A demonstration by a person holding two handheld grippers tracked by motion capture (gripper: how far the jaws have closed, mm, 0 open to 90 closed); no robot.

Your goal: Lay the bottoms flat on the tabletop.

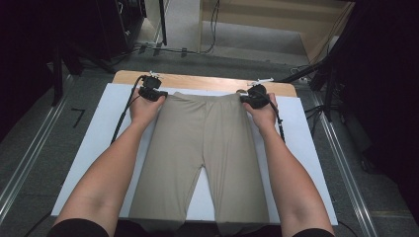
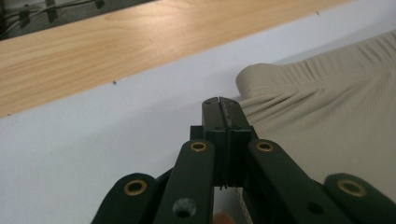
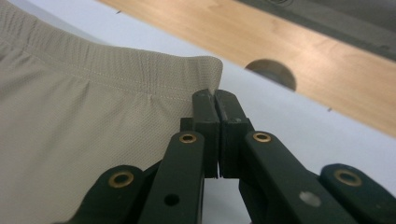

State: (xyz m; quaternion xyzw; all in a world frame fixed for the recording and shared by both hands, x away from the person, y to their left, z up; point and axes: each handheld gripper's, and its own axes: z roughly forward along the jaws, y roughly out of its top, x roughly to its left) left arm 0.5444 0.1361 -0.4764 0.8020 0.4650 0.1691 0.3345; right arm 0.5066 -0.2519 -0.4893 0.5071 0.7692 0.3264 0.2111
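Observation:
A pair of beige trousers (image 1: 202, 143) lies flat on a white sheet (image 1: 106, 131), waistband at the far end and legs pointing toward the near edge. My left gripper (image 1: 160, 95) sits at the waistband's left corner. In the left gripper view its jaws (image 2: 219, 100) are shut on the edge of the cloth (image 2: 327, 107), and gathers run toward the tips. My right gripper (image 1: 244, 99) is at the waistband's right corner. Its jaws (image 3: 215, 93) are shut where the edge of the trousers (image 3: 70, 116) runs in just below the ribbed band.
The sheet covers a wooden table (image 1: 197, 81), which shows as a bare strip (image 2: 116, 42) beyond the waistband. That strip has a round hole (image 3: 272, 72) near the right gripper. Stands and cables (image 1: 316, 74) crowd the floor behind the table, and metal rails run along both sides.

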